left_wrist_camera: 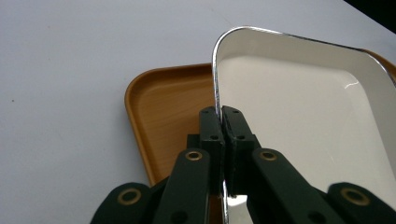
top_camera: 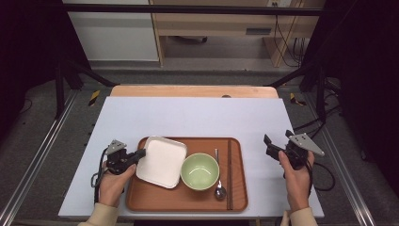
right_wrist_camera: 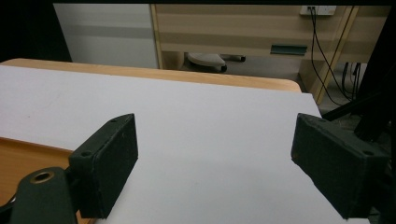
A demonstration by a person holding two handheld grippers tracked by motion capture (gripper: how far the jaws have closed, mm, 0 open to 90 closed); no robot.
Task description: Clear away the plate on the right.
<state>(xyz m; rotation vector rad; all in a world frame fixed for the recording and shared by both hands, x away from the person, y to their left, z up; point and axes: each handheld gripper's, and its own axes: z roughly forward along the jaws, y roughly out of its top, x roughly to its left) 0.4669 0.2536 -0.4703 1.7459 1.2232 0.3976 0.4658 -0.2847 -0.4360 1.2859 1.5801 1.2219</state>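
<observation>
Left hand-held gripper clamped on the plate's rim at 9 o'clock, plate tilted over the tray, likely for setting down. Right hand-held gripper wide open, empty, over the worktop.

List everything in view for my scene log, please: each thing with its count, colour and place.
tray: 1, brown, on the white table cover.
square plate: 1, white, left part of tray, rim clamped.
bowl: 1, green, tray middle.
spoon: 1, metal, right of bowl.
chopsticks: 1 pair, dark, tray's right edge.
table cover: 1, white.
left gripper: black, shut on plate rim.
right gripper: black, open, right of tray.
</observation>
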